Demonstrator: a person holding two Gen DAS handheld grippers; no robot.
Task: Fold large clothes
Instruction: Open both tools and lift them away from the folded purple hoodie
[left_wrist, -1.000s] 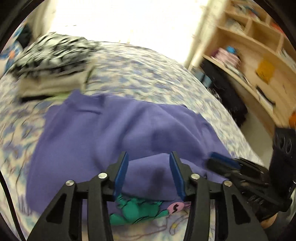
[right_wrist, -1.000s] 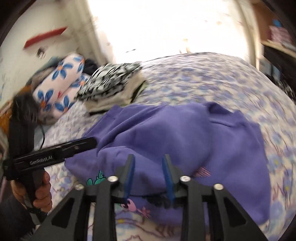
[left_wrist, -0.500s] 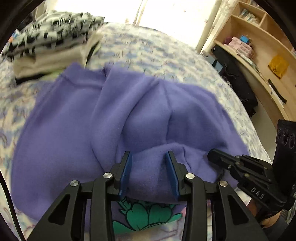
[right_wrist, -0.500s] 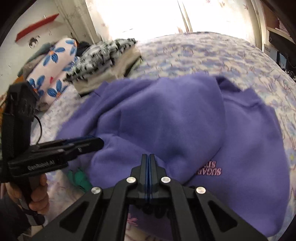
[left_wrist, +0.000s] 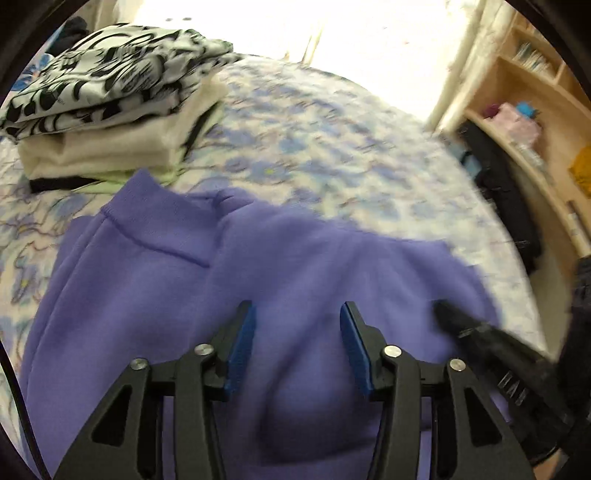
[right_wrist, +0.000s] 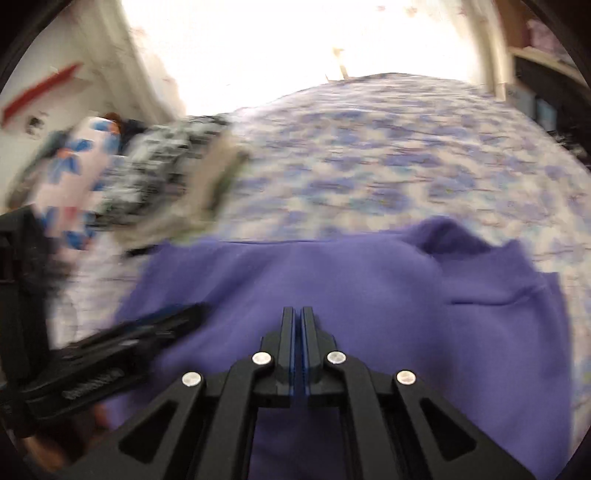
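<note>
A purple sweatshirt lies on the floral bedspread, its collar at the far left in the left wrist view. My left gripper is over its near part with a thick bunch of the fabric between the blue pads; the jaws are opening slightly. My right gripper is shut tight, its tips down on the folded sweatshirt, pinching a thin fold. Each gripper shows in the other's view: the right gripper on the sweatshirt's right side, the left gripper on its left. Both views are blurred.
A stack of folded clothes with a black-and-white garment on top sits at the far left of the bed. A flowered pillow lies behind it. Wooden shelves and dark bags stand along the bed's right side. A hand holds the left gripper's handle.
Both grippers moved forward over the bed, carrying the sweatshirt's near edge over its body. The green print underneath is now covered. The right gripper's jaws went from apart to shut.
</note>
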